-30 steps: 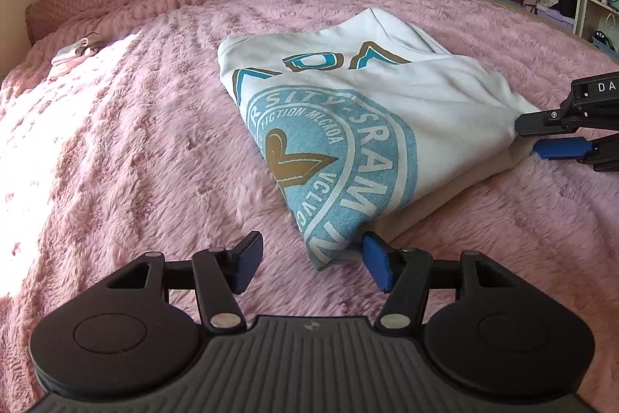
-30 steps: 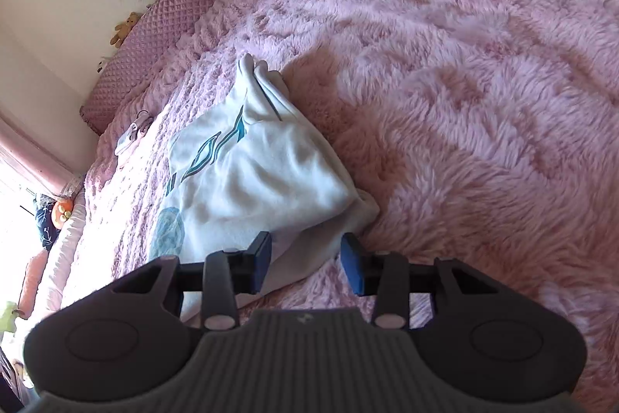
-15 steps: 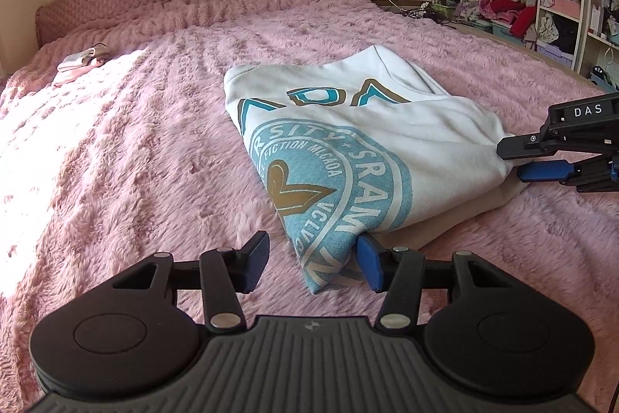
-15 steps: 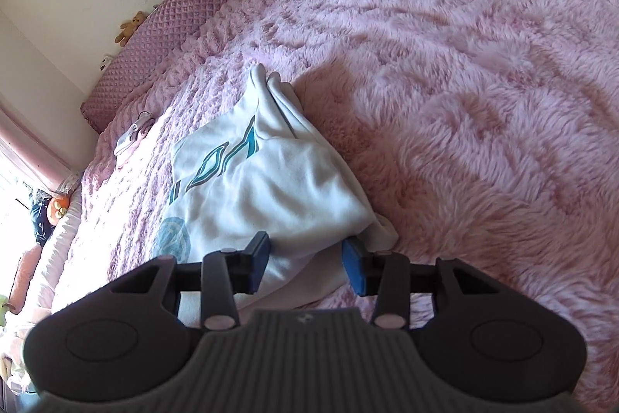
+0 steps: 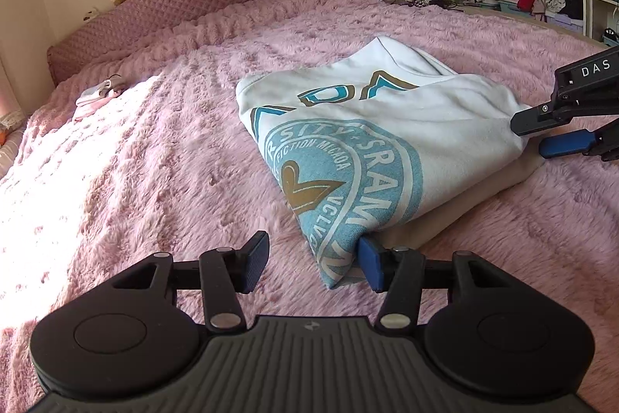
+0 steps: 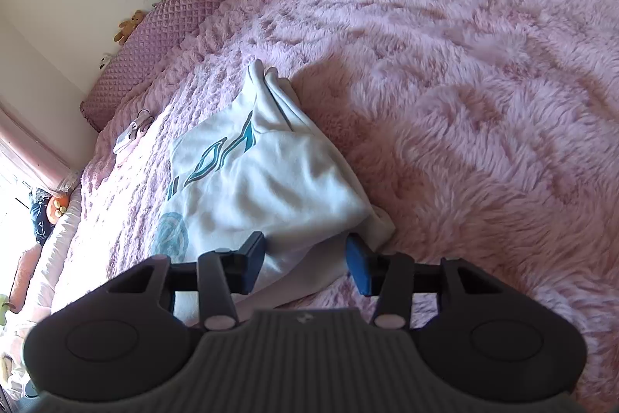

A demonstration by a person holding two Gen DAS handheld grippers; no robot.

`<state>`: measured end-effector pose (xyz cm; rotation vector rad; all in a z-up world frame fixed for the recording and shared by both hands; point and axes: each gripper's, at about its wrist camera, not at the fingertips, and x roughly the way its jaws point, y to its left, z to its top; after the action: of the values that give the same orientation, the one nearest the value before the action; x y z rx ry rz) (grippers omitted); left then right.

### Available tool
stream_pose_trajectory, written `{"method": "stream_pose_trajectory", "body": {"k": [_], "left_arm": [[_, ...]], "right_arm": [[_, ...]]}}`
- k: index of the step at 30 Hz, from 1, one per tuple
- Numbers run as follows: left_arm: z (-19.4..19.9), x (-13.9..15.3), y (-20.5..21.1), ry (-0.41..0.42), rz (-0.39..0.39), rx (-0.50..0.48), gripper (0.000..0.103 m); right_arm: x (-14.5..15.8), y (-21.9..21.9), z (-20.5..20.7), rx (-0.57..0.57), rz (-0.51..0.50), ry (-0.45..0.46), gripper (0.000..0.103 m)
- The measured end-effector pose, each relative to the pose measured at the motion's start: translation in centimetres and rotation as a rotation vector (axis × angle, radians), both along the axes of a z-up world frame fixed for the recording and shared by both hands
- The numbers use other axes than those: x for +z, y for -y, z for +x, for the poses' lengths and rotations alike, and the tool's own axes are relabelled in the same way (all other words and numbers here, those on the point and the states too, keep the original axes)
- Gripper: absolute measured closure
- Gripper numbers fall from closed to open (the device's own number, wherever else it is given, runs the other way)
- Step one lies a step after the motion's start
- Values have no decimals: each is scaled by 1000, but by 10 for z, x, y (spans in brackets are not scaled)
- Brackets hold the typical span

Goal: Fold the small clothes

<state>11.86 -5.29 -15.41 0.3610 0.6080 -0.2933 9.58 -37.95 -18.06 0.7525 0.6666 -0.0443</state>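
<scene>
Folded white shirt (image 5: 387, 142) on pink bed (image 5: 154, 161). Left tongs (image 5: 313, 264) apart at its near corner (blue pad touching cloth); right tongs (image 6: 305, 262) apart, straddling opposite corner.

folded white sweatshirt (image 5: 387, 142) with teal-and-gold crest lies flat on pink fluffy bedspread (image 5: 154, 161).

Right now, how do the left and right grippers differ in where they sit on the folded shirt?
The left gripper sits at the folded shirt's printed corner with the blue seal; the right gripper is at the plain white corner. The left's blue pad touches the fabric edge; the right straddles a thicker bunch. Both are open, low over the pink blanket.
</scene>
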Motion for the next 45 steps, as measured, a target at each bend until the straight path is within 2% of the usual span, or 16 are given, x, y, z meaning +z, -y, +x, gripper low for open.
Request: {"method": "stream_pose_trajectory", "body": {"k": [3,9,11,13,14,16,19,22,26,29,31,33,38,42,43,45], "left_arm": [[4,-2,3,-36,-9,-31,43],[4,-6,14,-39,3,-82,47],[5,-8,16,-29,32,-82,65],[6,-7,13,-22,15,-69,77],[5,-6,10,-17,-8,-61,83],[2,-2,5,7,-34,-52,90],[-8,4,5,66,-8,-47,96],[-6,6,1,48,-13,-20,97],[3,-16,7,-28,82,-41,97],[6,-22,7,-58,108,-59,93],[4,-20,2,-83,98,-69,92],[0,-13,-9,-114,56,-64,91],[-10,18,-32,-104,-147,-12,90],[6,33,-37,-88,-353,24,82],[11,33,-35,-87,-384,34,80],[18,30,-32,-90,-416,59,80]], "right_arm": [[-1,0,1,-2,17,-3,60],[1,-2,3,-19,-4,3,59],[-1,3,4,-43,22,-4,59],[-2,6,6,-62,44,-6,60],[-1,6,7,-70,41,-6,65],[4,5,7,-86,-3,4,99],[15,4,-1,-81,-20,52,101],[23,3,-17,-78,-22,88,102],[3,-4,-21,-81,-45,16,101],[-18,-1,-18,-78,-22,-15,100],[-20,6,-19,-89,-9,-18,87],[-17,15,-22,-96,7,-20,71],[15,38,-20,-166,-74,76,64],[39,41,50,-74,-198,153,54],[44,41,73,-46,-230,166,48],[47,39,119,19,-280,175,47]]}}
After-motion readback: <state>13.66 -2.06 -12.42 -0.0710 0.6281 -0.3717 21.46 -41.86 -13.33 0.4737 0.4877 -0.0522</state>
